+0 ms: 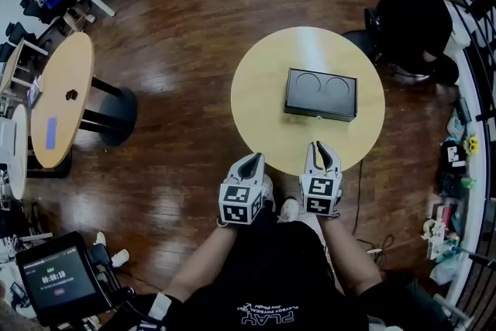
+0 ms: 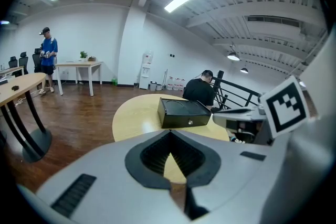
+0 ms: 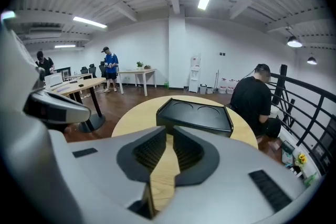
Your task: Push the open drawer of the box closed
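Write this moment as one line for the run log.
left gripper: jaws shut, empty | right gripper: jaws slightly apart, empty | black box: on round table, untouched | drawer front: looks flush

A round table [image 1: 263, 101] with a pale wooden top is standing on the dark plank floor [image 1: 186, 35]. A flat black box [image 1: 321, 94] is lying on it, a little right of the middle, showing two round hollows in its lid, with tabletop showing all around it.
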{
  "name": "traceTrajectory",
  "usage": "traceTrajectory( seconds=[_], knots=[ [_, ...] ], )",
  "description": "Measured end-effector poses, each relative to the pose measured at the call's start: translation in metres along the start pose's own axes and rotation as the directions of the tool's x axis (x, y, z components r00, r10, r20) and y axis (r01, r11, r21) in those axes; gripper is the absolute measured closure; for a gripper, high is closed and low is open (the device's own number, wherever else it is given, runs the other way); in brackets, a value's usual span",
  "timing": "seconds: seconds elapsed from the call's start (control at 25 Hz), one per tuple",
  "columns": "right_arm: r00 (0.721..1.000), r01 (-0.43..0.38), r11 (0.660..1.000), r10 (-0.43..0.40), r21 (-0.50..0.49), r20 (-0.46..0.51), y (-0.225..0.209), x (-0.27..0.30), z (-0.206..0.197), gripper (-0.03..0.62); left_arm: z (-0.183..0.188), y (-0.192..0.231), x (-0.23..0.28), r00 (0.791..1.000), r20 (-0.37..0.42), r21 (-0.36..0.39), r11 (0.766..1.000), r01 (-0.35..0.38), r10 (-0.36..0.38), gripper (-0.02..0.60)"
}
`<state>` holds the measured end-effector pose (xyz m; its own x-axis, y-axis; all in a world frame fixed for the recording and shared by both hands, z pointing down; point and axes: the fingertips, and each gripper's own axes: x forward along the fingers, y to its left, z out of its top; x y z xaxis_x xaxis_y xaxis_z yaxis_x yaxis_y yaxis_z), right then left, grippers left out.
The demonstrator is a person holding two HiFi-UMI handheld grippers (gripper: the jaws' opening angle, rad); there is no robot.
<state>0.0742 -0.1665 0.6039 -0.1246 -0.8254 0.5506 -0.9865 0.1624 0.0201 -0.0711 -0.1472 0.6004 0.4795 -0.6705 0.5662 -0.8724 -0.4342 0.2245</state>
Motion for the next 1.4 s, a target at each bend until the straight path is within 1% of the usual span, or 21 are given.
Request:
traceTrajectory(
  seconds=[0.12, 0.2, 0.32, 0.52, 0.6, 0.72, 0.84, 1.08, 1.2, 1.32, 1.4],
  knots=[
    [0.999, -0.027, 0.999, 0.026, 0.023, 0.02, 0.011, -0.011, -0.006, 0.557, 0.005, 0.012, 0.0, 1.0, 0.012, 0.004, 1.0, -0.009, 0.009, 0.584],
    [0.998, -0.042, 0.999, 0.041, 0.03, 0.04, 0.013, -0.024, -0.007, 0.563, 0.007, 0.008, -0.004, 1.0, 0.022, 0.006, 1.0, -0.016, 0.016, 0.584],
    [0.995, -0.053, 0.998, 0.051, 0.027, 0.084, 0.0, -0.065, -0.01, 0.585, 0.008, -0.025, -0.022, 0.998, 0.047, 0.001, 0.999, -0.034, 0.033, 0.584],
    [0.988, -0.061, 0.998, 0.056, 0.029, 0.146, -0.02, -0.134, -0.027, 0.588, -0.008, -0.08, -0.062, 0.996, 0.081, 0.044, 0.999, -0.032, 0.028, 0.584],
    [0.987, -0.056, 0.998, 0.051, 0.032, 0.154, -0.03, -0.145, -0.03, 0.588, -0.011, -0.088, -0.067, 0.996, 0.089, 0.046, 0.999, -0.024, 0.02, 0.584],
    [0.989, -0.037, 0.999, 0.032, 0.035, 0.146, -0.044, -0.148, -0.034, 0.588, -0.008, -0.093, -0.067, 0.994, 0.109, 0.078, 0.997, -0.015, 0.006, 0.584],
    [0.991, -0.018, 0.999, 0.011, 0.047, 0.134, -0.048, -0.151, -0.038, 0.588, -0.006, -0.095, -0.068, 0.994, 0.113, 0.096, 0.995, -0.011, 0.0, 0.584],
    [0.995, -0.021, 0.998, 0.015, 0.051, 0.101, -0.037, -0.159, -0.055, 0.588, -0.025, -0.104, -0.071, 0.997, 0.076, 0.106, 0.994, 0.019, -0.027, 0.584],
    [0.995, -0.024, 0.999, 0.019, 0.042, 0.102, -0.028, -0.164, -0.058, 0.588, -0.025, -0.107, -0.077, 0.995, 0.089, 0.126, 0.991, 0.039, -0.05, 0.584],
    [0.994, -0.02, 0.999, 0.017, 0.028, 0.108, -0.013, -0.183, -0.057, 0.588, -0.025, -0.114, -0.101, 0.992, 0.109, 0.154, 0.987, 0.053, -0.07, 0.584],
    [0.993, -0.009, 1.0, 0.006, 0.03, 0.121, 0.006, -0.2, -0.051, 0.588, -0.028, -0.11, -0.125, 0.99, 0.117, 0.148, 0.987, 0.057, -0.075, 0.584]
  ],
)
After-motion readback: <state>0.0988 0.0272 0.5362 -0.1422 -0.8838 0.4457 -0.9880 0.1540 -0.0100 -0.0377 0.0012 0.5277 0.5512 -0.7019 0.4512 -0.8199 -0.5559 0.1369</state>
